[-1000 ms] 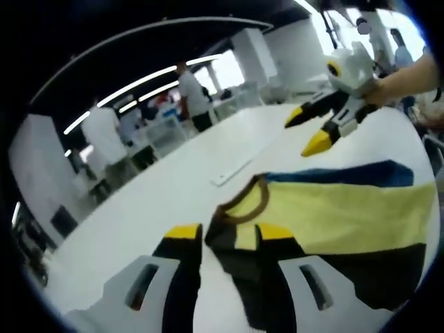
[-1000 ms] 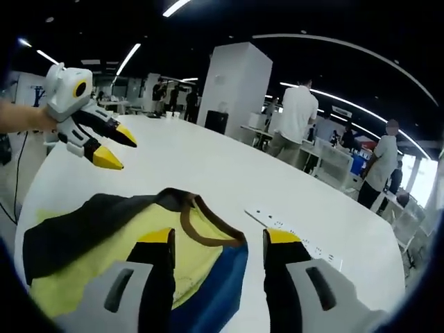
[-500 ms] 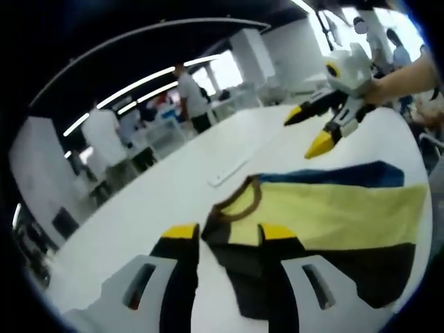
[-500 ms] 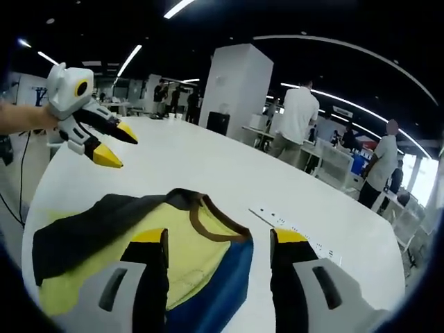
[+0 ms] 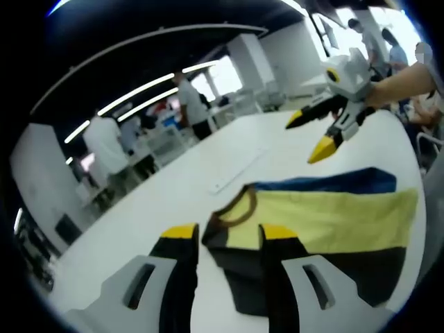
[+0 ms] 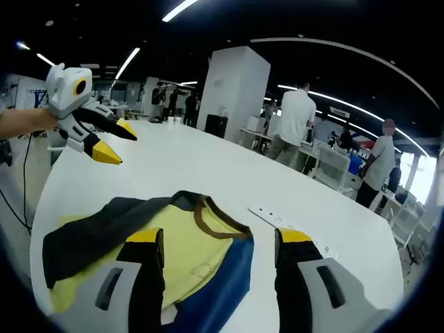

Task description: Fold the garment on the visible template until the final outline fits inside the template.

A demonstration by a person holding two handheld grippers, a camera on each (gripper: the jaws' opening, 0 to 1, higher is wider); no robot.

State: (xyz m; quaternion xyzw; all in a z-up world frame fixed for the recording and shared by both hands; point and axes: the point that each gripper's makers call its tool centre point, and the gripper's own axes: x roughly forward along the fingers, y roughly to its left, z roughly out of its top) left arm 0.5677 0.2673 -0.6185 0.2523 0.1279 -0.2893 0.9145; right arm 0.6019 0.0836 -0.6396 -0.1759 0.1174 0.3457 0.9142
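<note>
Where the left gripper rises in its own view, its right jaw covers part of the shirt, whose lower edge is cut off there. Jaws apart, holding nothing. The right gripper also stands open and empty, above the shirt, hiding part of the blue panel. The shirt lies flat on the white table, brown collar toward a white strip just beside it. No template outline can be made out. Open office behind: white pillar, ceiling light strips, people standing.
</note>
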